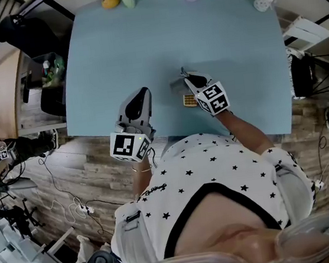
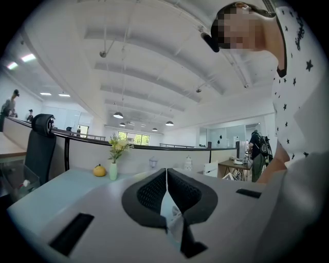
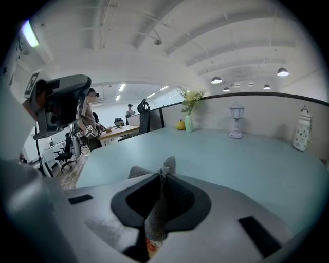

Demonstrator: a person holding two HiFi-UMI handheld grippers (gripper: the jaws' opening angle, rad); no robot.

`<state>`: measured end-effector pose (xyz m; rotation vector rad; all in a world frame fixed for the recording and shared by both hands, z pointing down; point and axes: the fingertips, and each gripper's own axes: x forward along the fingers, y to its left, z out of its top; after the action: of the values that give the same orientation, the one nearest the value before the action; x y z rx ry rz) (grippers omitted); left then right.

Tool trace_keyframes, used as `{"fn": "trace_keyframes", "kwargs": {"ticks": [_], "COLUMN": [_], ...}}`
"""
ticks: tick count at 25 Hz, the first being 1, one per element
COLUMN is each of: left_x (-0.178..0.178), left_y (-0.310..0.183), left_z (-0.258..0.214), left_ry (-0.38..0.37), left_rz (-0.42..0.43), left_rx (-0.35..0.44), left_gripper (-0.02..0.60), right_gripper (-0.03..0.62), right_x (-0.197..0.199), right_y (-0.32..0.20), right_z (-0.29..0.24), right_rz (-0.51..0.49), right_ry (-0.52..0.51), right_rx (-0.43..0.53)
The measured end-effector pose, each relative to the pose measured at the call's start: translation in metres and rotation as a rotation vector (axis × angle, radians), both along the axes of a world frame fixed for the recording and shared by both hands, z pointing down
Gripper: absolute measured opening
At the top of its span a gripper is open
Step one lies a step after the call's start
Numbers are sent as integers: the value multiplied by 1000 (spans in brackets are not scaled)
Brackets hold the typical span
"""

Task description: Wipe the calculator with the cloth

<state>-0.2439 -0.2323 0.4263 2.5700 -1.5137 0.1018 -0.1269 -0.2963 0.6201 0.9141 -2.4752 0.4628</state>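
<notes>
The right tongs are clenched on a grey cloth. A fold of it is squeezed flat between the jaws, and a small tuft pokes out past the tips. In the head view these tongs reach down to the pale blue counter, with the cloth bunched at their tip. The calculator, yellow-orange, lies on the counter just under them, close to the near edge. A bit of it shows below the cloth in the right gripper view.

The left tongs are closed, tips together. A pale scrap shows in the gap lower down, and I cannot tell what it is. They hang over the near edge of the counter, well left of the calculator and not touching it.

Along the far edge stand a vase of flowers, an orange fruit, a small lamp and a white jar.
</notes>
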Motion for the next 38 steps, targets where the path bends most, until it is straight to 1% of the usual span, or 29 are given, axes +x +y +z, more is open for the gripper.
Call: {"fn": "trace_keyframes", "kwargs": {"ticks": [4, 10, 16, 30, 33, 38], "left_x": [-6, -8, -2, 24, 30, 32], "left_y": [5, 8, 4, -12, -15, -15], "left_z": [1, 5, 3, 4, 3, 5], "left_ry": [1, 19, 16, 3, 4, 4], "left_rz": [-18, -35, -4, 79, 98, 102], "left_rx": [-6, -19, -18, -21, -18, -26], "left_gripper": [31, 31, 31, 31, 31, 31], "right_gripper": [34, 35, 35, 34, 35, 35], "right_x": [-10, -6, 13, 77, 86, 90], "right_y": [14, 16, 8, 8, 12, 15], "right_z": [20, 32, 31, 42, 50, 56], "right_rz": [-47, -50, 10, 163, 178, 185], "right_ry": [45, 71, 80, 108, 127, 135], "right_rx": [-30, -49, -45, -76, -94, -103]}}
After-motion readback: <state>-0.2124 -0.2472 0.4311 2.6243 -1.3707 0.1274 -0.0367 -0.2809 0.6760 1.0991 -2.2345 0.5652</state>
